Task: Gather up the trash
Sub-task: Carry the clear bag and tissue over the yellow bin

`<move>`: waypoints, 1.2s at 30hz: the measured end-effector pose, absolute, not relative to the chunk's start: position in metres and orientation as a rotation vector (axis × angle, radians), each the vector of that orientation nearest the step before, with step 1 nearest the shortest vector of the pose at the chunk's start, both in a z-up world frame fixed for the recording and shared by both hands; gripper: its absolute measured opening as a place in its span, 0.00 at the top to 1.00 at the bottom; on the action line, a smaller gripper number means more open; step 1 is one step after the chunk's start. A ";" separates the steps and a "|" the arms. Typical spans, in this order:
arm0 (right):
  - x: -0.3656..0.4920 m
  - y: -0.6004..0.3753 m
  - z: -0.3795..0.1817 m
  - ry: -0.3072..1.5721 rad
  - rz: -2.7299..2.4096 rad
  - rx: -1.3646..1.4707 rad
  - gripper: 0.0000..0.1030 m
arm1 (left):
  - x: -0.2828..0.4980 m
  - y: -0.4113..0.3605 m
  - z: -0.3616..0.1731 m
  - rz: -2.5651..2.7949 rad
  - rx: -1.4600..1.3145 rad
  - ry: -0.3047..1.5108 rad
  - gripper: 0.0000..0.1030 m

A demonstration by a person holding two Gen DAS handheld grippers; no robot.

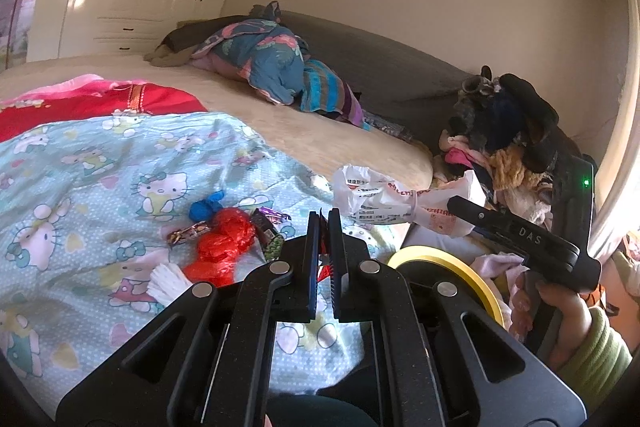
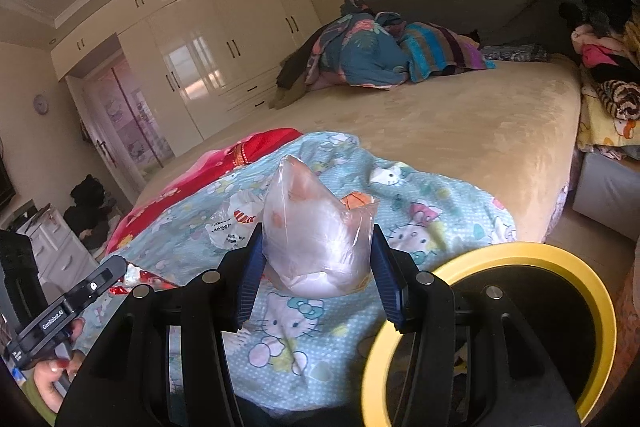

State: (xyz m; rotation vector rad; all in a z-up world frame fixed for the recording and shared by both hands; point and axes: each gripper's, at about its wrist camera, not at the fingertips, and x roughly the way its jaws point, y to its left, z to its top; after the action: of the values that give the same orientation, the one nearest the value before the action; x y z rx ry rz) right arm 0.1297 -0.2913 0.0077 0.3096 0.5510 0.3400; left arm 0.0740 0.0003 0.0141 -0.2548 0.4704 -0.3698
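Right wrist view first: the right gripper point(image 2: 318, 263) has its jaws half spread and pressed on both sides of a clear plastic bag point(image 2: 316, 231), puffed up and standing between the pads, held above the cartoon-cat blanket point(image 2: 296, 343) on the bed point(image 2: 460, 131). Just behind it lies a crumpled white printed bag point(image 2: 230, 225); from the left wrist view the same white bag point(image 1: 384, 203) looks bunched up right at the tip of the right gripper, so it may be part of the same grab, hard to say. Over to the left gripper point(image 1: 325, 259): jaws pinched tight on a thin red wrapper point(image 1: 323, 267), only a sliver of it showing between the pads. Down by the bed edge sits the bin with the yellow rim point(image 2: 500, 255), its dark mouth just beside the right gripper. So both hands are loaded and the drop looks to be the step in hand; nothing can be seen inside the bin from here. Plenty left, I'd judge: a red plastic bag point(image 1: 222, 247), a blue scrap point(image 1: 206, 209), some dark candy wrappers point(image 1: 268, 231) and a white paper piece point(image 1: 168, 283) sit on the blanket, untouched. Folded bedding and a heap of clothes lie farther off, none of it trash.
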 end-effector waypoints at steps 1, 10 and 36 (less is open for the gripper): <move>0.128 -0.294 0.008 0.550 0.335 0.312 0.53 | 0.073 -0.001 0.014 -0.373 -0.253 0.470 0.98; 0.121 -0.319 0.006 0.552 0.287 0.326 0.53 | 0.070 -0.015 0.016 -0.398 -0.231 0.471 0.98; 0.100 -0.393 -0.008 0.598 0.131 0.360 0.53 | 0.062 -0.075 0.011 -0.495 -0.142 0.499 0.98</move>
State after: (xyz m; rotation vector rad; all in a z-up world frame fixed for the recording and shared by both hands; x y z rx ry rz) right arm 0.1005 -0.3930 -0.0085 0.3602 0.5981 0.1314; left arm 0.0622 -0.0754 0.0112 -0.1416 0.4989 -0.4948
